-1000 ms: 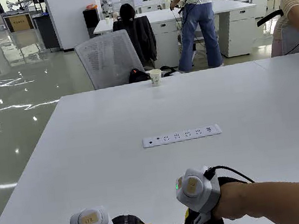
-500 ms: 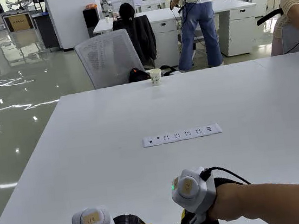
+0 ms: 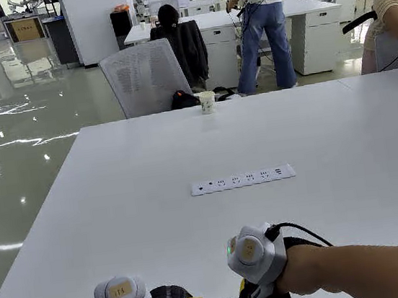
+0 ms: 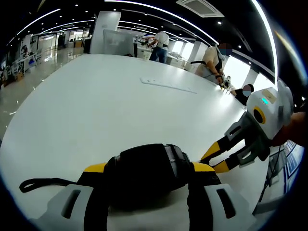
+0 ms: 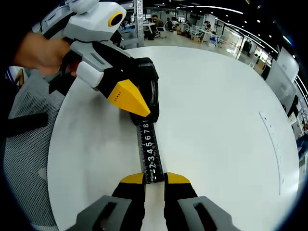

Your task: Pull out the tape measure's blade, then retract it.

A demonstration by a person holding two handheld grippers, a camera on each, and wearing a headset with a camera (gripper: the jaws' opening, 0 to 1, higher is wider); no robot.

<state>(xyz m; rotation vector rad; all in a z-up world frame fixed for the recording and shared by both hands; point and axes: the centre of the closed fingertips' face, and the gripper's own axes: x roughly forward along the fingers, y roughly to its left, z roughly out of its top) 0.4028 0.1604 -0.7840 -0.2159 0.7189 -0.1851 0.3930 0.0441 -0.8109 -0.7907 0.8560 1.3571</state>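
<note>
The left tongs [image 4: 150,167] clamp the tape measure [image 5: 144,84], the right tongs [image 5: 154,179] pinch its blade [image 5: 147,149]; a loosened pinch could snap it back.

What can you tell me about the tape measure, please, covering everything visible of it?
The tape measure has a black, rubbery-looking case with a black wrist strap. The left gripper clamps the case between its fingers, over the white table. A short length of black blade with white numerals is out, its tip pinched by the right gripper.
</note>
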